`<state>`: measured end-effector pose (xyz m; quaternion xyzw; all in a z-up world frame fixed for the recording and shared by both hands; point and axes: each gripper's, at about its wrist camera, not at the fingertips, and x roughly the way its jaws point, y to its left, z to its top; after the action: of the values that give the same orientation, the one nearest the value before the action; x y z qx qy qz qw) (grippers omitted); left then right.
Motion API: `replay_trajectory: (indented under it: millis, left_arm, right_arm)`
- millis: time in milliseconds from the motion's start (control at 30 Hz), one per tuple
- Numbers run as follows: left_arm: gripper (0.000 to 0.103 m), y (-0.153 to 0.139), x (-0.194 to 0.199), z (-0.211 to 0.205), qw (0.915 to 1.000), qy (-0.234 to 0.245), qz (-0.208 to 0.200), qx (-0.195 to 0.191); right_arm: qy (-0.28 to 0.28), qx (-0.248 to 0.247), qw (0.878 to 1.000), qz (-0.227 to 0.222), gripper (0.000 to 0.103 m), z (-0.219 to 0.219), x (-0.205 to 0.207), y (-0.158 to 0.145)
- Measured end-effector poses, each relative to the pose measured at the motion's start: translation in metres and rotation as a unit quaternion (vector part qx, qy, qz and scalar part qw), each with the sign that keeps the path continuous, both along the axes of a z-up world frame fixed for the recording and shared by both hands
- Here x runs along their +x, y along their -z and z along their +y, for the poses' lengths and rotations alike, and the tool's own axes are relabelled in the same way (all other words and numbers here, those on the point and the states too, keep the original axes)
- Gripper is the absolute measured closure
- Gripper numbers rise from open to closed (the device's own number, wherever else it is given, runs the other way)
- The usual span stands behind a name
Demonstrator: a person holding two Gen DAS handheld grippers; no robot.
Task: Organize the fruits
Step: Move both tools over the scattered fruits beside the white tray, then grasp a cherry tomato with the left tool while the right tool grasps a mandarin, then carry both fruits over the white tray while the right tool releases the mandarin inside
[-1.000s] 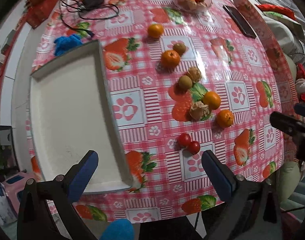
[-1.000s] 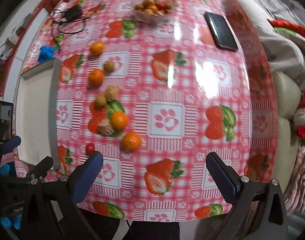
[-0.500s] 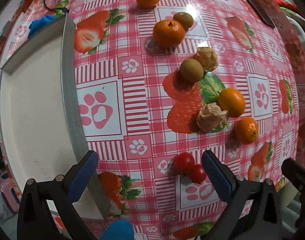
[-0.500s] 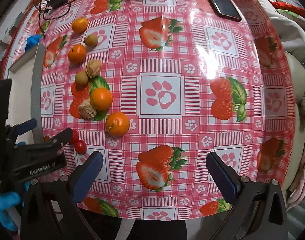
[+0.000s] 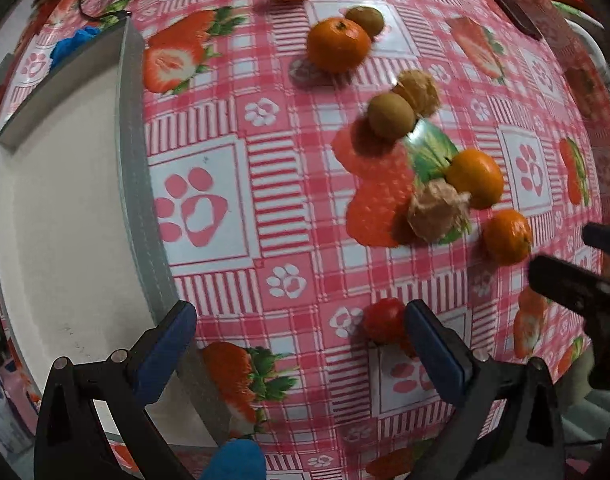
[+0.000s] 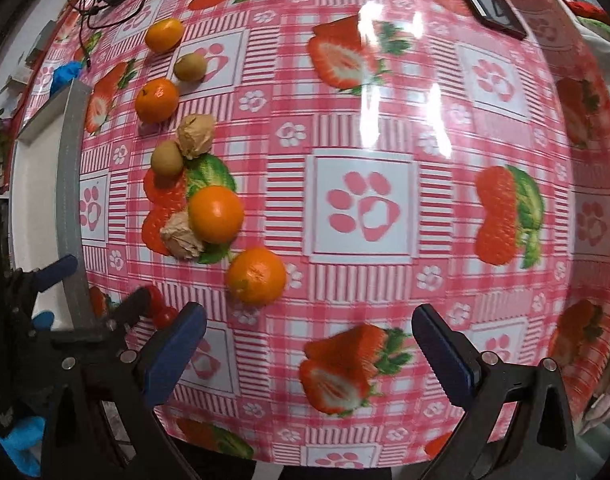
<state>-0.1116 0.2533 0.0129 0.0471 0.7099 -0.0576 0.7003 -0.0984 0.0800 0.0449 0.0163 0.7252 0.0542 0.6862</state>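
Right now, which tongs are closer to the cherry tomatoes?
Left. The left tongs are open right at the cherry tomatoes, which sit against the inner side of their right finger. The right tongs are open too, further right, nearer the closest orange.

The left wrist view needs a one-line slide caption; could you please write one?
Open left hand-held gripper nears cherry tomatoes beside an empty white tray, oranges beyond.
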Motion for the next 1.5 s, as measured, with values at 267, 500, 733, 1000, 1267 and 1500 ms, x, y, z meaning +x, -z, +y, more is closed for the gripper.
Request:
replay_trajectory:
  millis: [267,500,733,1000,1267,1500]
  left_arm:
    - [0.000,0.029,-0.025,-0.012,0.9996,-0.006,0.025,0.013]
    - [0.000,0.032,-0.041,-0.011,0.9998,-0.014,0.010,0.011]
    - [0.009,0.027,-0.028,-0.007,0.9989,-0.020,0.041,0.010]
    - [0.072,0.013,-0.044,-0.036,0.9995,0.019,0.023,0.006]
    - [0.079,-0.018,-0.047,-0.015,0.9988,0.004,0.000,-0.048]
    - [0.079,-0.051,-0.047,0.013,0.9982,-0.010,0.002,-0.059]
  right_arm:
    - [-0.016,0.011,1.000,0.013,0.000,0.022,0.013,0.021]
    - [-0.026,0.023,0.999,0.035,0.027,0.049,0.016,0.044]
    - [-0.026,0.024,0.999,0.024,0.044,0.059,0.012,0.050]
    - [-0.029,0.035,0.999,0.031,0.064,0.044,0.016,0.039]
    - [-0.001,0.064,0.998,0.030,0.064,0.010,0.010,0.018]
    - [0.015,0.071,0.997,0.030,0.064,-0.008,0.012,0.009]
